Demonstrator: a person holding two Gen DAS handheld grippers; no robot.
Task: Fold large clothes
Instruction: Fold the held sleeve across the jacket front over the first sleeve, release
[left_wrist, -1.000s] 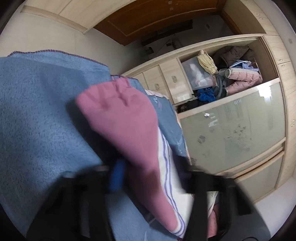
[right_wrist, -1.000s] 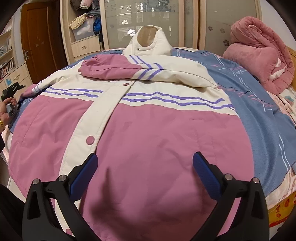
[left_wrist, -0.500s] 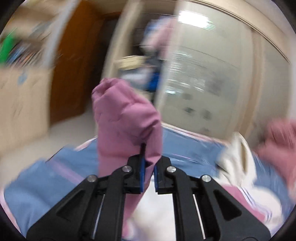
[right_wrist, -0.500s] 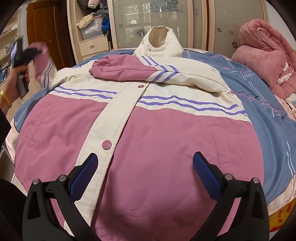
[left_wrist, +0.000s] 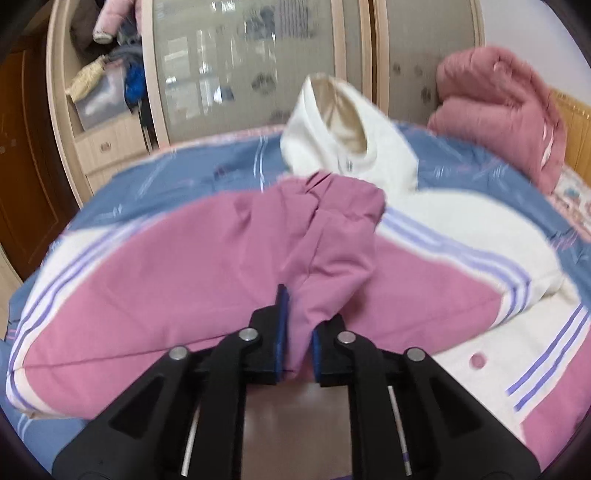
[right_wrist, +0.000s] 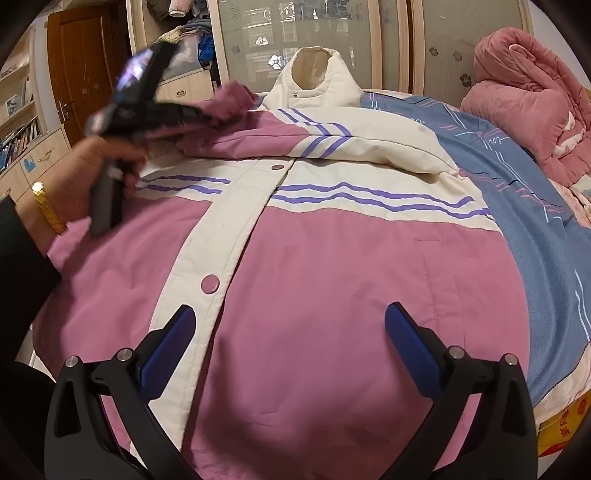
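Two tools | left tool (left_wrist: 297, 330) easing open, pinching sleeve cuff (left_wrist: 332, 236) | right tool (right_wrist: 288, 343) agape above jacket (right_wrist: 332, 277)

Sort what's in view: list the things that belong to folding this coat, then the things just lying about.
Job:
jacket
its sleeve, between the left gripper's opening jaws
right gripper, open over the hem

Lying about:
pink quilt
blue sheet
wardrobe clutter
bookshelf

Left gripper (left_wrist: 297, 328) opening — right gripper (right_wrist: 286, 332) wide
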